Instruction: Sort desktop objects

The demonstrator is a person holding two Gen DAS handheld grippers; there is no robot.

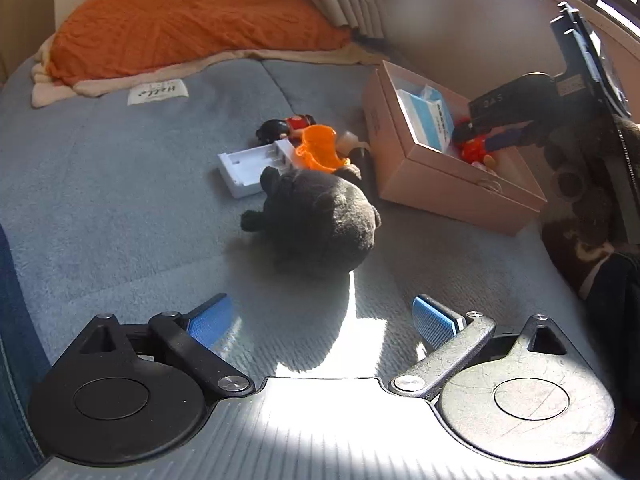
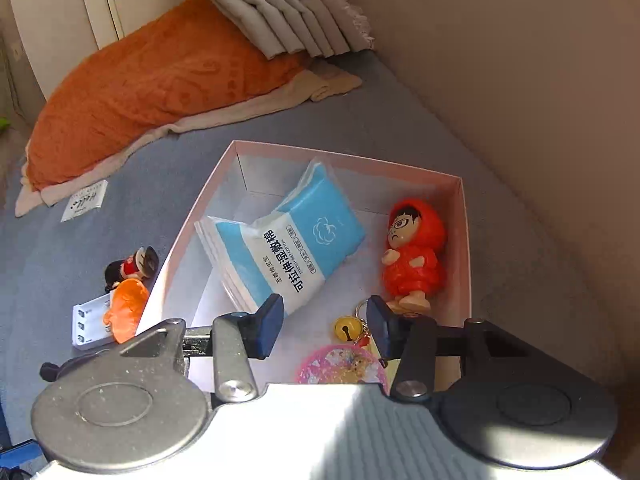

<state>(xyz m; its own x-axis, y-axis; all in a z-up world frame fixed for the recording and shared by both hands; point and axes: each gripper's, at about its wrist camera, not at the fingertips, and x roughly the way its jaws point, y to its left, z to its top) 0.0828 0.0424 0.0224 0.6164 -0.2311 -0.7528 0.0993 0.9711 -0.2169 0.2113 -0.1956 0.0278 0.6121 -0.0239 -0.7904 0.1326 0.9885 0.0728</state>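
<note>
My left gripper (image 1: 322, 322) is open wide, low over the grey blanket, with nothing between its blue pads. Just ahead of it lies a dark plush toy (image 1: 320, 216). Behind the plush are an orange plastic toy (image 1: 318, 152), a white charger case (image 1: 252, 168) and a small red-shirted figure (image 1: 288, 126). My right gripper (image 2: 324, 326) hangs over the open cardboard box (image 2: 460, 240), jaws partly apart and pressing on nothing. In the box lie a blue tissue pack (image 2: 288, 248), a red hooded figure (image 2: 414, 256), a yellow bell keychain (image 2: 346, 328) under the fingers, and a pink round item (image 2: 340, 364).
An orange quilt (image 1: 192, 16) and folded grey curtain (image 2: 280, 8) lie at the back. A beige wall (image 2: 520, 100) runs close along the box's right side. Blue denim (image 1: 12, 340) shows at the left edge. The grey blanket (image 1: 100, 180) spreads left of the toys.
</note>
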